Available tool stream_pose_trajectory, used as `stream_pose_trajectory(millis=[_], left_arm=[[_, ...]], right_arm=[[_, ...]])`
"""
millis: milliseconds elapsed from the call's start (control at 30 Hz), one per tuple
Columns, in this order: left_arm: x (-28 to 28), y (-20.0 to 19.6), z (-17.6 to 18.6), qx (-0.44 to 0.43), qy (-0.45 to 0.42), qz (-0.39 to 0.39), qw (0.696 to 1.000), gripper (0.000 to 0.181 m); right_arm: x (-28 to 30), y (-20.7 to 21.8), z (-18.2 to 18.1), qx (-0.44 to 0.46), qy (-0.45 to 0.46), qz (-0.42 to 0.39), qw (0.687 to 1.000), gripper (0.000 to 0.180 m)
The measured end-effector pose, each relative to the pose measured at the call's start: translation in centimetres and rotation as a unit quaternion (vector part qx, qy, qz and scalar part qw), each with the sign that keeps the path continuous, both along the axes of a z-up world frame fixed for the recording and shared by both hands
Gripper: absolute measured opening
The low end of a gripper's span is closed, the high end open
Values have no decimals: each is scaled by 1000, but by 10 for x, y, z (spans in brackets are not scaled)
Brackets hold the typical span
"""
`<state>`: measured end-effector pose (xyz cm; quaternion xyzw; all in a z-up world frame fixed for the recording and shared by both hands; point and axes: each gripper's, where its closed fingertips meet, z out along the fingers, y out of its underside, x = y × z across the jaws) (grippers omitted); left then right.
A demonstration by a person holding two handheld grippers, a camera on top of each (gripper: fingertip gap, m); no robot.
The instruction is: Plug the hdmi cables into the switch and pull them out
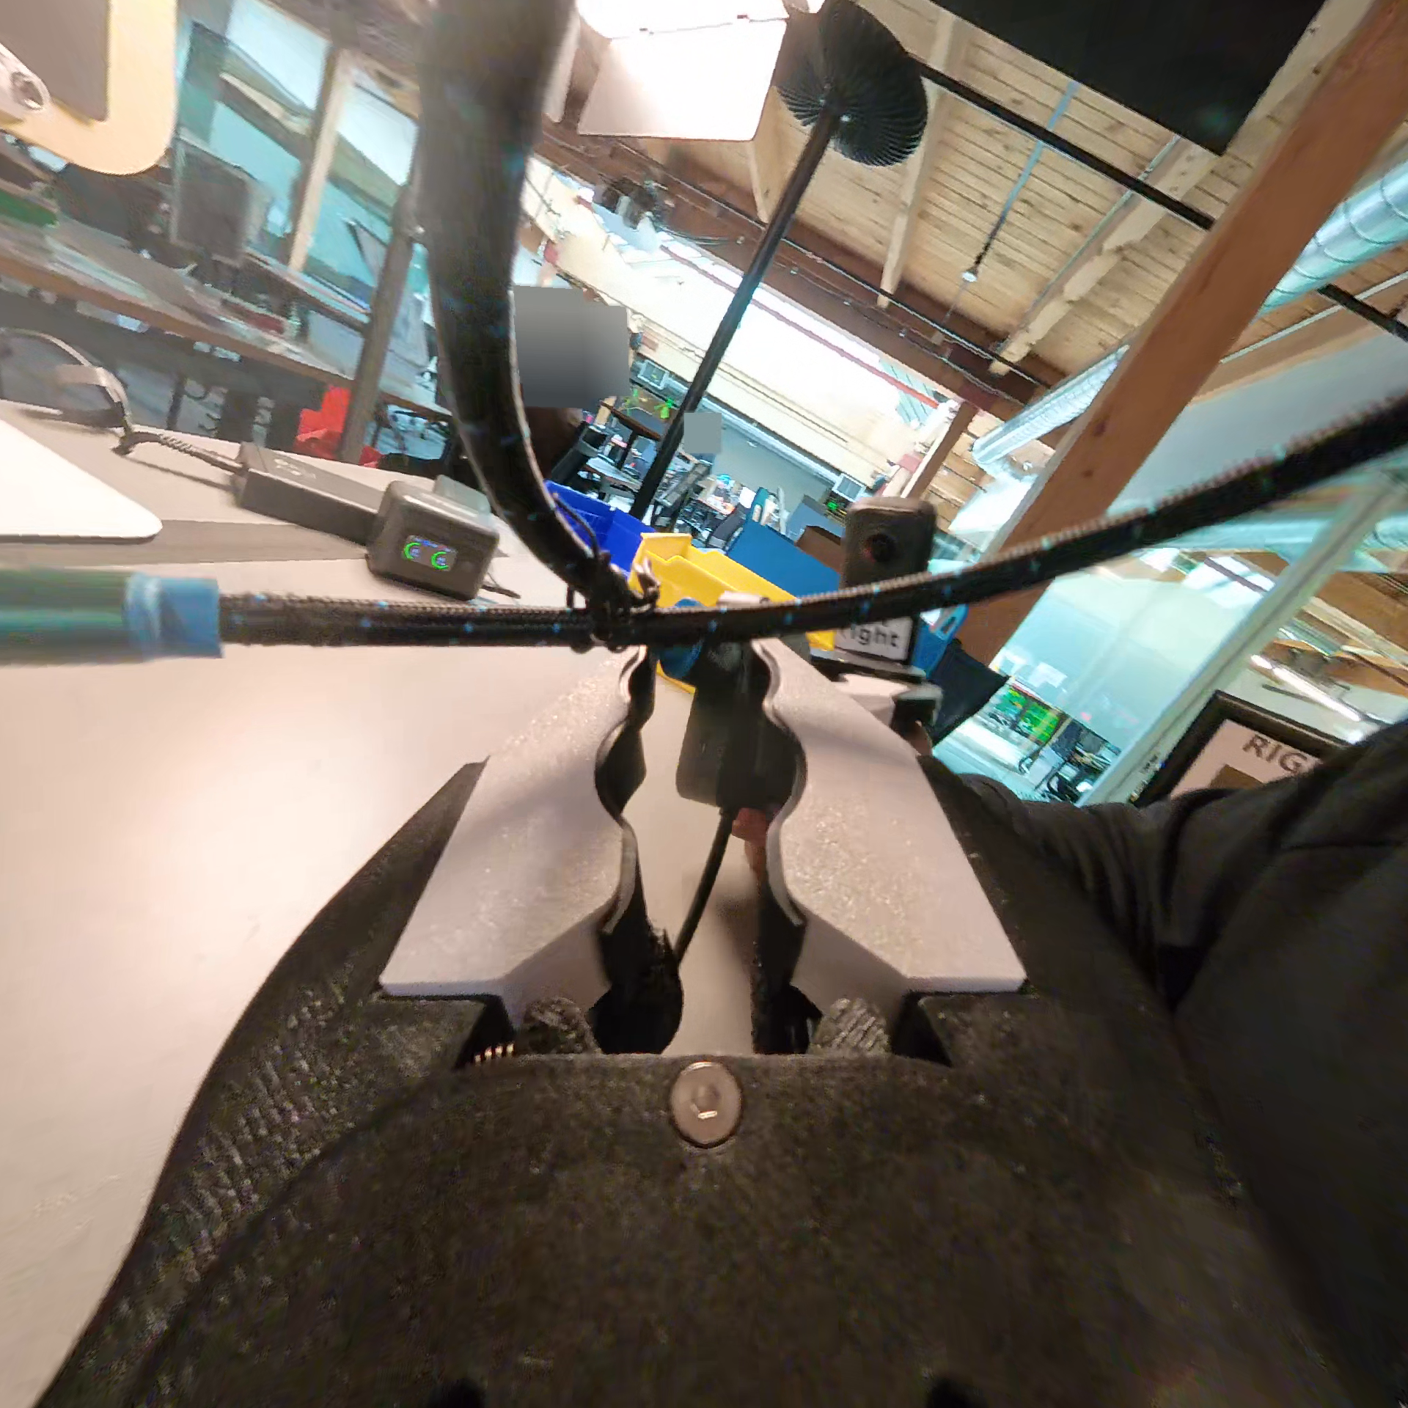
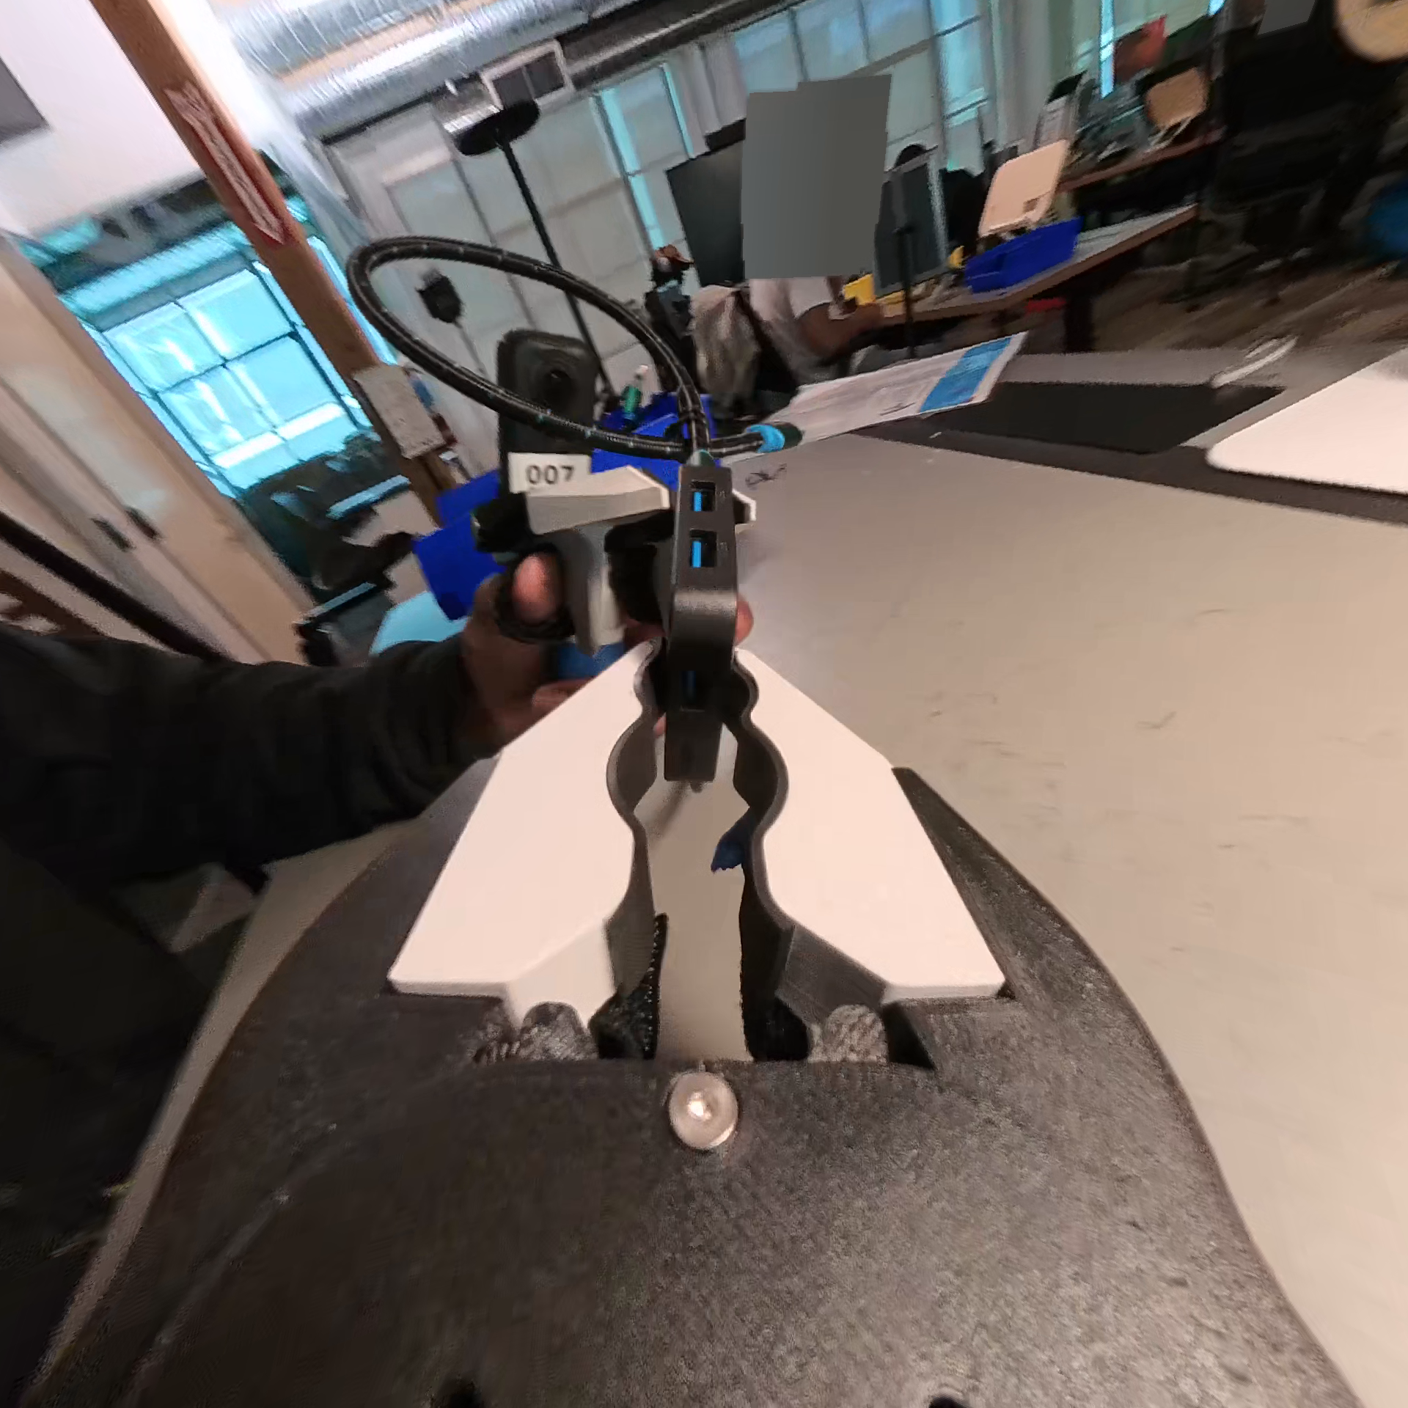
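My right gripper (image 2: 697, 670) is shut on the near end of a slim black switch (image 2: 701, 594) with blue ports and holds it upright above the grey table (image 2: 1067, 686). My left gripper (image 1: 705, 663) has its jaws closed around the switch (image 1: 728, 754) at its far end. One of its grey fingers (image 2: 602, 499) shows beside the switch's top. Black braided hdmi cables (image 1: 381, 621) meet at that end and loop upward (image 2: 427, 244). One cable end wrapped in blue tape (image 1: 171, 616) hangs free in the air. It also shows in the right wrist view (image 2: 769, 438). A thin black lead trails from the switch.
A dark box with green lights (image 1: 434, 545) and a black adapter (image 1: 305, 488) sit at the table's back. Yellow (image 1: 686, 564) and blue bins stand behind them. A white pad (image 2: 1310, 442), a black mat (image 2: 1105, 415) and a paper sheet (image 2: 914, 388) lie farther off. A person sits beyond (image 2: 769, 320). Some 4 centimeters of space lies between my two pairs of fingers.
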<state>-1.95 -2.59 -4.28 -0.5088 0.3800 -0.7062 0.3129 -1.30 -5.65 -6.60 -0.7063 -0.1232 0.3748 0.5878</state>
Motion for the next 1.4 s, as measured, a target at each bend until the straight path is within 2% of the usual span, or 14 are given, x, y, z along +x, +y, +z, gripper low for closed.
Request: stream_pose_trajectory(millis=[67, 200, 333, 400, 467, 500, 633, 733, 1000, 1067, 1400], left_arm=[[-3, -4, 0, 10, -6, -21, 1000, 22], [-3, -9, -5, -2, 6, -46, 999, 19], [2, -4, -15, -26, 31, -28, 999, 16], [6, 4, -21, -41, 49, 13, 998, 10], [6, 14, -25, -69, 62, 55, 994, 12], [5, 20, -27, -77, 72, 76, 992, 11], [0, 32, -26, -116, 68, 102, 986, 12], [1, 31, -28, -134, 74, 96, 984, 12], [12, 1, -29, -133, 84, 49, 986, 11], [14, -2, -30, -119, 94, 50, 987, 11], [9, -14, -39, -24, 151, 9, 988, 18]], right_arm=[[-1, -4, 0, -28, 33, 37, 998, 14], [-3, -8, -8, -56, 43, 72, 995, 14], [6, 0, -17, -66, 19, 44, 997, 16], [19, 10, -26, -65, -23, -16, 998, 27], [26, 15, -27, -42, -72, -59, 995, 49], [29, 17, -25, -22, -108, -82, 991, 53], [37, 23, -25, 42, -277, -168, 945, 81], [30, 23, -29, 73, -350, -181, 916, 92], [21, 22, -35, 115, -452, -183, 866, 95], [26, 22, -38, 113, -476, -188, 852, 85], [21, 14, -39, 155, -489, -122, 850, 83]])
